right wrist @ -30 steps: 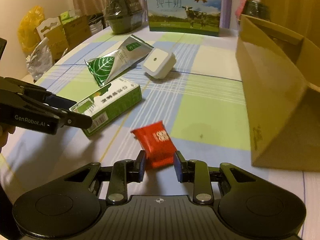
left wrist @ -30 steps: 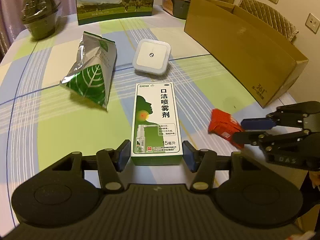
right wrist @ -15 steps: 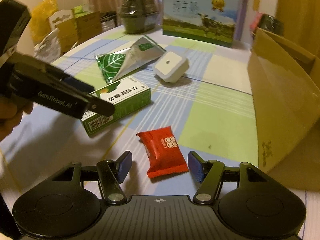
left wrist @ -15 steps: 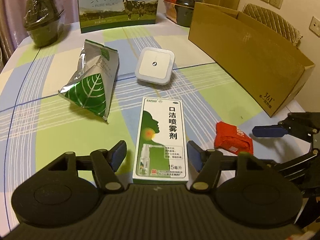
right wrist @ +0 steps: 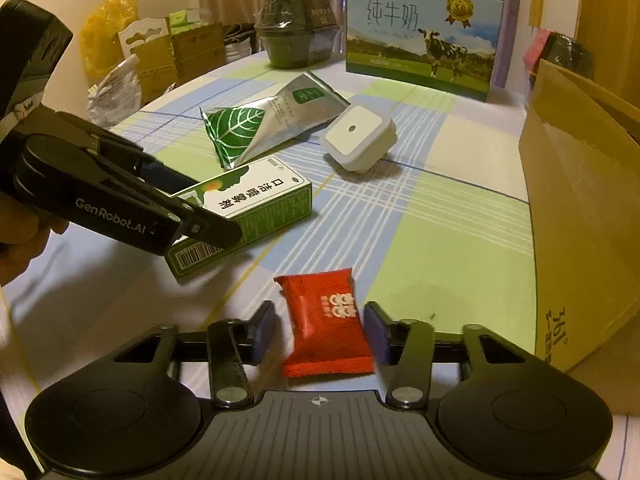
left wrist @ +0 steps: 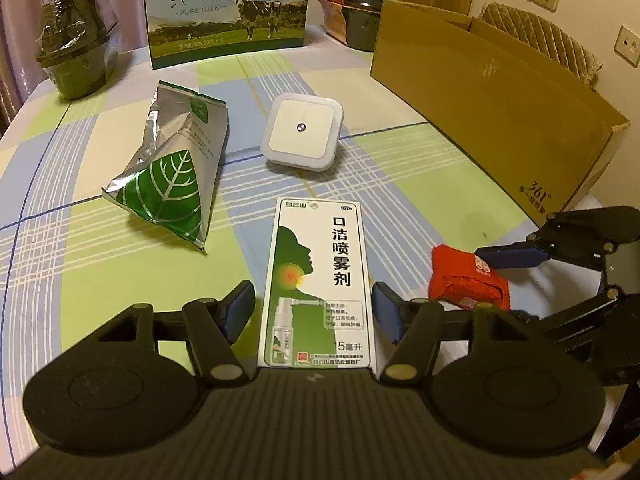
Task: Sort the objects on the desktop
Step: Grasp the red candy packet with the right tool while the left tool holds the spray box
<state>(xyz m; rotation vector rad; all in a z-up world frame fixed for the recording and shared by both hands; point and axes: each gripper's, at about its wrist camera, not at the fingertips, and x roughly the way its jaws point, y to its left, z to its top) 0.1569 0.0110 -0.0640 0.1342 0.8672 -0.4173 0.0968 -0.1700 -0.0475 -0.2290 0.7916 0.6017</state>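
Red, soft, crinkly sachet (right wrist: 328, 322) lies between my closing right tongs (right wrist: 319, 330), best pinched at its sides, while my left tongs (left wrist: 314, 312) close around the light, stiff cardboard box (left wrist: 318, 280).

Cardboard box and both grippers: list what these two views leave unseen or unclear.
- Cardboard box inside: hidden in both views by its own tall wall.
- Spray box near end: in the left wrist view, covered by the gripper body.
- Red packet right side: in the right wrist view, blurred, so contact with the closing right gripper is unclear.
- Left gripper, closing: in the right wrist view, its far finger is hidden behind the spray box.
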